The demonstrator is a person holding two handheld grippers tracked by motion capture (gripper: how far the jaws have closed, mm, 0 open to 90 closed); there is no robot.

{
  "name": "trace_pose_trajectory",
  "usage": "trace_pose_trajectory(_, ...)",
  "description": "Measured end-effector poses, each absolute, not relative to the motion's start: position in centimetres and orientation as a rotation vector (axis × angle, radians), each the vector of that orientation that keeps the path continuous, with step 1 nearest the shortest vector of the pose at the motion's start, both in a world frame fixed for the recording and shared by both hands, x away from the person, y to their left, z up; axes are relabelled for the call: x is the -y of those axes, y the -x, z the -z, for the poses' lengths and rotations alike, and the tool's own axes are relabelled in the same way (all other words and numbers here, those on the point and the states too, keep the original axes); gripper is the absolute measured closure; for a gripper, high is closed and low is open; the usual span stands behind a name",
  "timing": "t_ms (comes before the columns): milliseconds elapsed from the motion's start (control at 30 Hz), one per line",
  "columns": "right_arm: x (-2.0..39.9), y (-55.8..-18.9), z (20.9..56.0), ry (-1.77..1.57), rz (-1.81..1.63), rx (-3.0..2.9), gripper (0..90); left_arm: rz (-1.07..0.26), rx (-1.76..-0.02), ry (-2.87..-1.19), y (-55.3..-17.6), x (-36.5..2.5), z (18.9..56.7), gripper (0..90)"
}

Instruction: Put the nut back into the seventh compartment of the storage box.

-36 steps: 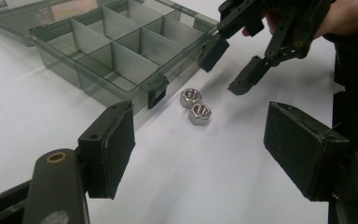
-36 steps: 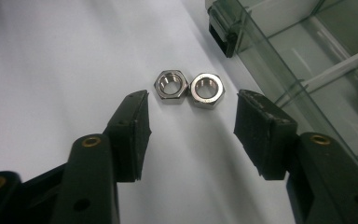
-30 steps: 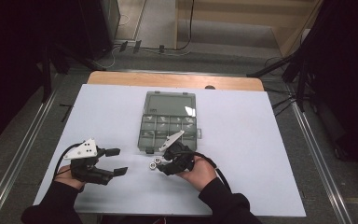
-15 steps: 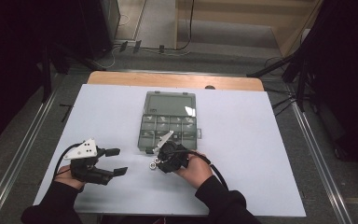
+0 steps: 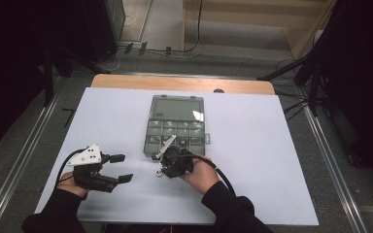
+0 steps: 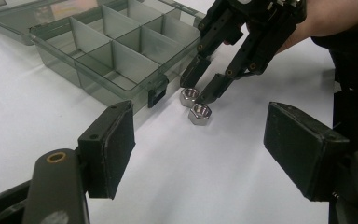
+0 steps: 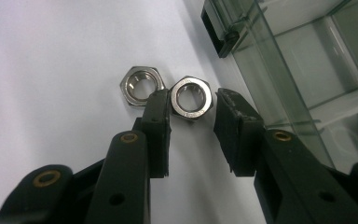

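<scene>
Because the two steel hex nuts lie side by side and all but touching on the white tabletop point(image 5: 272, 160), just in front of the latch of the clear compartment box point(image 5: 177, 127), the grasp under way is a delicate one. The right gripper point(image 7: 192, 105) has just been closing: its jaws now stand narrow around the nearer hex nut point(image 7: 191, 97), one pad against a flat, the other a hair off the opposite side, so the nut is bracketed but not yet clearly clamped. The pad that touches sits wedged in the gap between this nut and the second hex nut point(image 7: 141, 85).

Several things could go wrong. That pad may shove the second nut aside or drag it along as the gripper lifts. If the pads meet corners and not flats, the nut could twist and squirt out toward the box wall. A low lift might knock the nut on the box rim or latch, dropping it outside the compartments.

The left gripper point(image 5: 118, 168) rests wide open and empty, well apart at the near left, too far away to catch a stray nut.
</scene>
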State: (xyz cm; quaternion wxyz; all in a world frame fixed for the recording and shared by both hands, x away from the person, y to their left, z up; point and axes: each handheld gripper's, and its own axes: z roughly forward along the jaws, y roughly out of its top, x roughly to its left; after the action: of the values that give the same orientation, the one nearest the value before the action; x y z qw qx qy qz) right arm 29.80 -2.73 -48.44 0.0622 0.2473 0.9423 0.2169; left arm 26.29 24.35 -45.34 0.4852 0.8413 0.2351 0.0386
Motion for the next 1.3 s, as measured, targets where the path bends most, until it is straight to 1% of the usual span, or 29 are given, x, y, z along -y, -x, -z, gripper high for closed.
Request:
trace_pose_trajectory(267,2.7,-30.0,48.5,-0.755,-0.664,-2.854,67.4,-0.092,-0.572,-2.047,-26.3,-24.3,45.4,25.0)
trace_pose_trajectory(400,2.8,-29.9,48.6,-0.728,-0.675,-2.862,71.1,-0.098,-0.572,-2.043,-26.3,-24.3,45.3,25.0)
trace_pose_trajectory(800,3.3,-30.1,48.5,-0.757,-0.710,-2.886,71.5,-0.094,-0.572,-2.048,-26.4,-24.4,45.4,25.1)
trace_pose_trajectory(967,4.0,-30.3,48.1,-0.782,-0.757,-2.888,71.5,-0.094,-0.569,-2.053,-26.4,-24.4,45.3,25.1)
trace_pose_trajectory(1300,5.5,-29.8,46.0,-0.817,-0.906,-2.869,71.5,-0.092,-0.573,-2.047,-26.4,-24.4,45.3,25.1)
